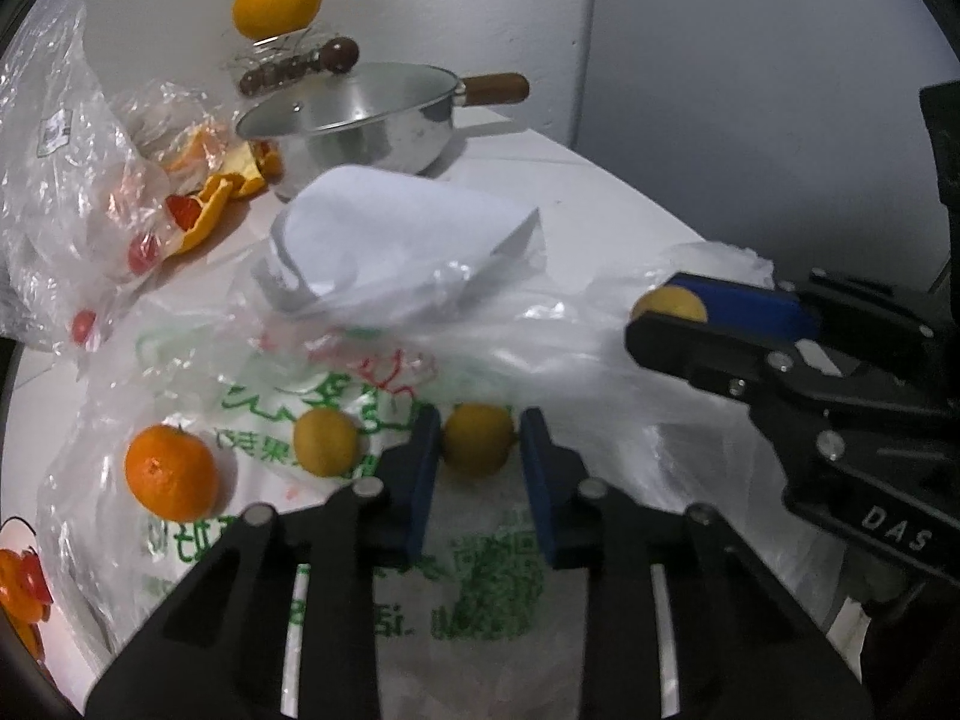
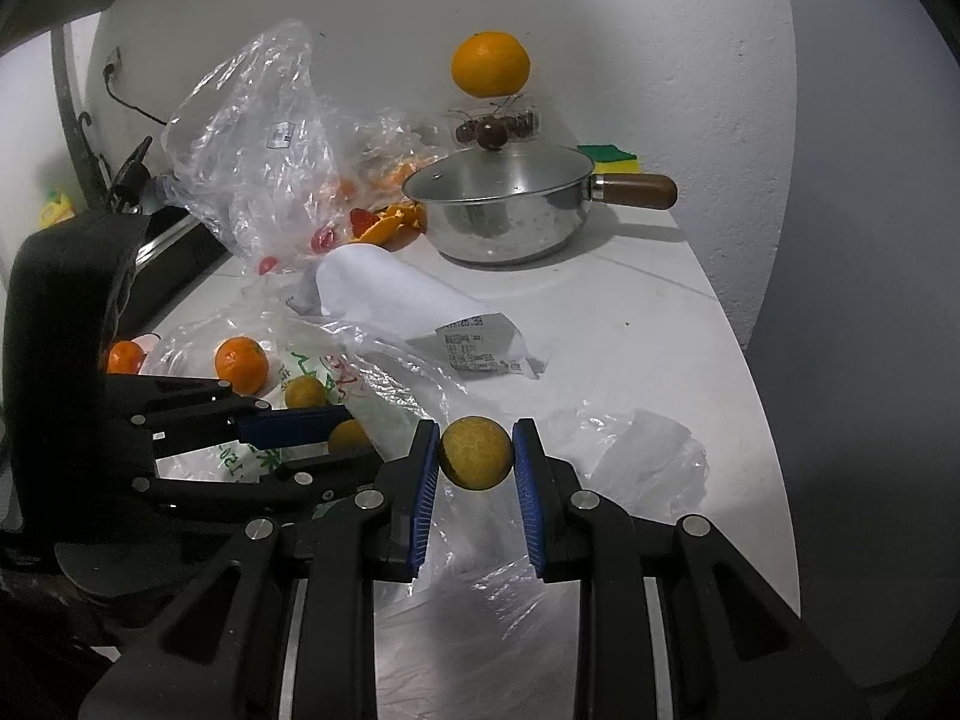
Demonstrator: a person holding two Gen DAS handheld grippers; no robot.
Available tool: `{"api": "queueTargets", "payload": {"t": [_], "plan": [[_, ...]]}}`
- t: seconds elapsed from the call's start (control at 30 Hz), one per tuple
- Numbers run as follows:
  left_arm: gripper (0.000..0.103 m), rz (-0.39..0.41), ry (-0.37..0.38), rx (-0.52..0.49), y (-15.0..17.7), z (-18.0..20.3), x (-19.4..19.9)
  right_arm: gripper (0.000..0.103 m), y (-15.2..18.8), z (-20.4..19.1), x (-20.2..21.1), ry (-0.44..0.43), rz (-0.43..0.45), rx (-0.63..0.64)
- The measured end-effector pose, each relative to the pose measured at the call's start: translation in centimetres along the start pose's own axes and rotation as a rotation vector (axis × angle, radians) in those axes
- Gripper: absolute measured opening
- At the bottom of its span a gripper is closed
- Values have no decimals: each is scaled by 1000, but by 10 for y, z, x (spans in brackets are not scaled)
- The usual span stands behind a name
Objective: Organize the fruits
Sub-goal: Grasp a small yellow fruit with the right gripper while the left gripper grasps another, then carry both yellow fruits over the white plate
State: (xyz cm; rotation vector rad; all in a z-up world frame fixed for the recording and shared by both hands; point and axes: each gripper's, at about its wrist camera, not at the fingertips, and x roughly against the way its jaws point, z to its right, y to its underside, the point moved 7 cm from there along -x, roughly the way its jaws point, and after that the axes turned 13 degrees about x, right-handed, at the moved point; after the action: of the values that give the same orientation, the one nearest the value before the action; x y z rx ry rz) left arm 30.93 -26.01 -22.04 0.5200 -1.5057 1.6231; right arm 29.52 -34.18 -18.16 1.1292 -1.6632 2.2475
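1. The left gripper [image 1: 478,450] is clamped on a small yellow fruit [image 1: 478,439], its blue pads touching both sides; the fruit sits low over the printed plastic bag [image 1: 336,420].
2. The right gripper [image 2: 475,453] is likewise closed on a second small yellow fruit [image 2: 475,453], held clear above a crumpled clear bag [image 2: 636,450] on the white counter [image 2: 660,312].
3. So, judging from these views, two fruits are in hand and neither has been set down anywhere; no bowl or tray for collecting shows plainly.
4. Still loose on the printed bag: a third small yellow fruit [image 1: 326,441] just beside the left gripper, and a tangerine [image 1: 170,473] further out. The right view shows another tangerine [image 2: 125,357] near the counter's edge.
5. Further back lie a white paper sheet [image 1: 396,228], orange peel [image 1: 216,204], and a clear bag with red fruit [image 1: 72,180].
6. At the wall stand a lidded steel pan [image 1: 372,132] and a large orange [image 1: 277,0] perched atop a clear container of cherries [image 2: 495,126].
7. Most of the sorting seems left to do.
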Motion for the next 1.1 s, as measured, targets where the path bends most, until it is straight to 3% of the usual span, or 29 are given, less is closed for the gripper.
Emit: {"api": "queueTargets", "payload": {"t": [1.1], "plan": [[28, 150, 29, 33, 31, -29, 113, 27, -20, -73, 62, 54, 47, 87]]}}
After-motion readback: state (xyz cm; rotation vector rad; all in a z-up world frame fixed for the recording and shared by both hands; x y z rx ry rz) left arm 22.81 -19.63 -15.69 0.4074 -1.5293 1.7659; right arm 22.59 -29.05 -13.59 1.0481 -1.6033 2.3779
